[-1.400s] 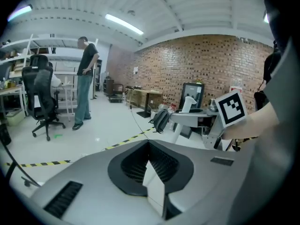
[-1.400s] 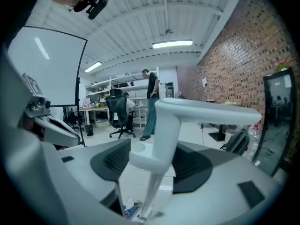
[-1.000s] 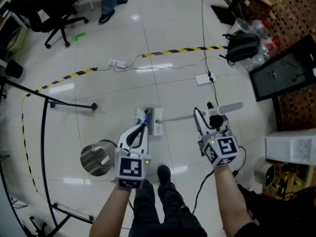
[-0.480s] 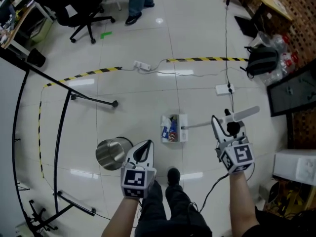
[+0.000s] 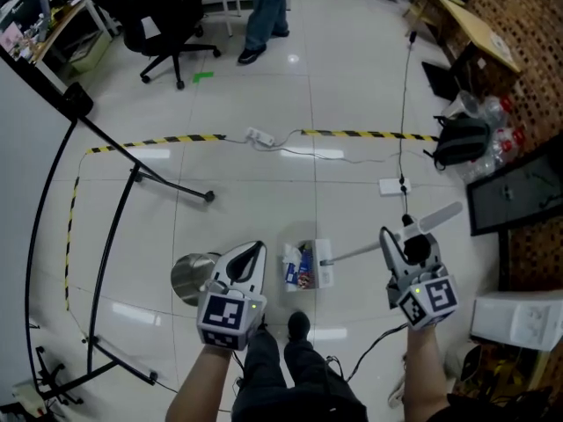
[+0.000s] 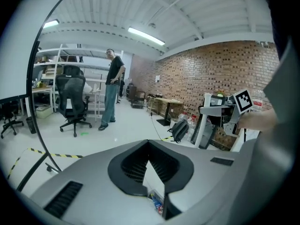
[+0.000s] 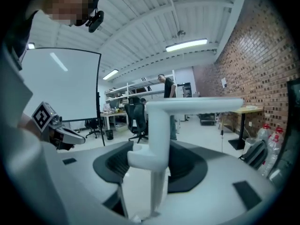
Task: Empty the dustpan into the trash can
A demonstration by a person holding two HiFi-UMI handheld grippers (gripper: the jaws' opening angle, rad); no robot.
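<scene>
- Right gripper: jaws clamped on the white handle of the dustpan. In the right gripper view the handle's post stands upright between the dark pads, with a crossbar on top.
- Left gripper: jaw tips pressed together, only a thin wedge of gap behind them, nothing held. Through that gap its own view shows a scrap of coloured litter below.
- Dustpan sits between the two grippers in the head view, just ahead of the person's shoe, with the pan end toward the left gripper. The handle runs from it up and right to the right gripper. Cannot tell whether the pan is off the floor.
- Litter lies in the pan: blue and reddish wrappers, some white scraps.
- Trash can: round, bare metal, mouth open upward. It stands on the floor left of the dustpan and apart from it, its right side covered by the left gripper.
- Yellow-black tape crosses the floor beyond the can and pan. A power strip lies at a break in the line.
- Black stand has its legs spread over the left part of the floor.
- Far side: a person standing next to an office chair. Backpack by the right wall.
</scene>
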